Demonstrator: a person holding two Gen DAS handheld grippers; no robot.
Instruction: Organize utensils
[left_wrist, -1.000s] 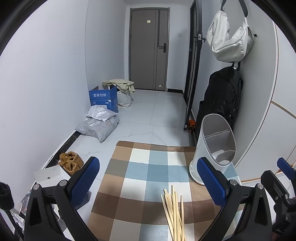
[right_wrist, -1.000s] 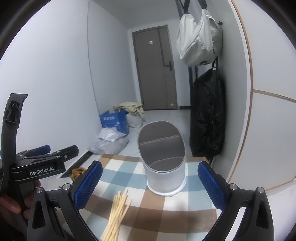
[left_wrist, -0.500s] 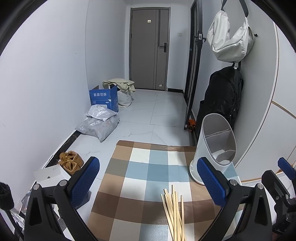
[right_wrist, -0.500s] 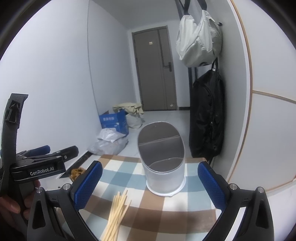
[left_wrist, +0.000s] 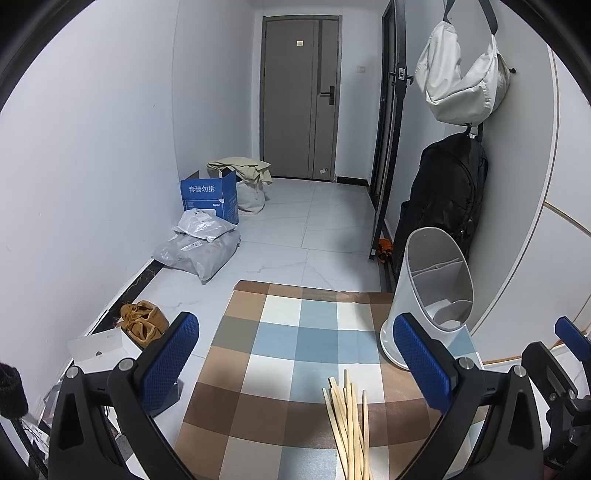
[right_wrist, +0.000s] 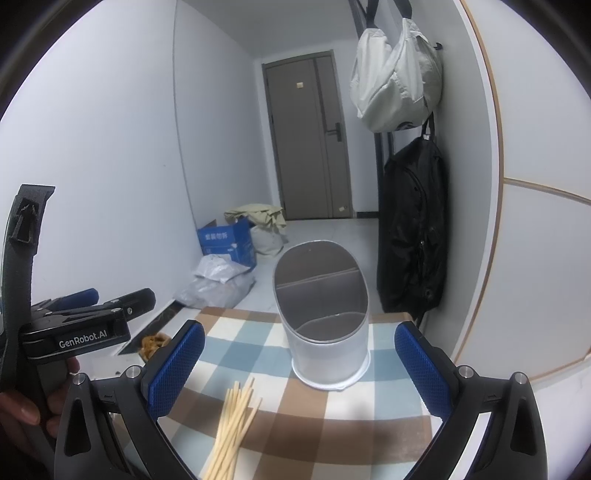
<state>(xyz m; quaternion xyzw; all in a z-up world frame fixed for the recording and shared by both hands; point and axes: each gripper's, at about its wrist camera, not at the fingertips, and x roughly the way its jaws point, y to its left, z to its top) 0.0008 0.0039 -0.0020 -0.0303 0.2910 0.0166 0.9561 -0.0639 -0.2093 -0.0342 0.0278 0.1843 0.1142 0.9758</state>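
A loose bundle of pale wooden chopsticks (left_wrist: 349, 424) lies flat on the checked cloth (left_wrist: 295, 343) near its close edge, their tips fanning slightly toward the far side; in the right wrist view the same sticks (right_wrist: 232, 424) sit left of centre, apart from everything else on the cloth. Behind and to the right of them stands a white utensil holder (right_wrist: 325, 332) with a slanted oval mouth and inner dividers, upright at the cloth's far right corner (left_wrist: 432, 291), with nothing visible inside it. The left gripper (left_wrist: 295, 369) hovers above the cloth with its blue-padded fingers spread wide and nothing between them; the chopsticks lie below and between the fingers without touching them. The right gripper (right_wrist: 299, 369) is likewise spread wide and empty, framing both the sticks and the holder. A hand (right_wrist: 22, 406) shows at the left edge of the right wrist view, gripping the other tool's handle. Beyond the cloth, on the pale tiled floor, sit a blue carton (left_wrist: 209, 197), grey plastic bags (left_wrist: 199, 247) and a grey door (left_wrist: 299, 99); a black backpack (left_wrist: 443, 195) and a pale bag (left_wrist: 461, 81) hang on the right wall.
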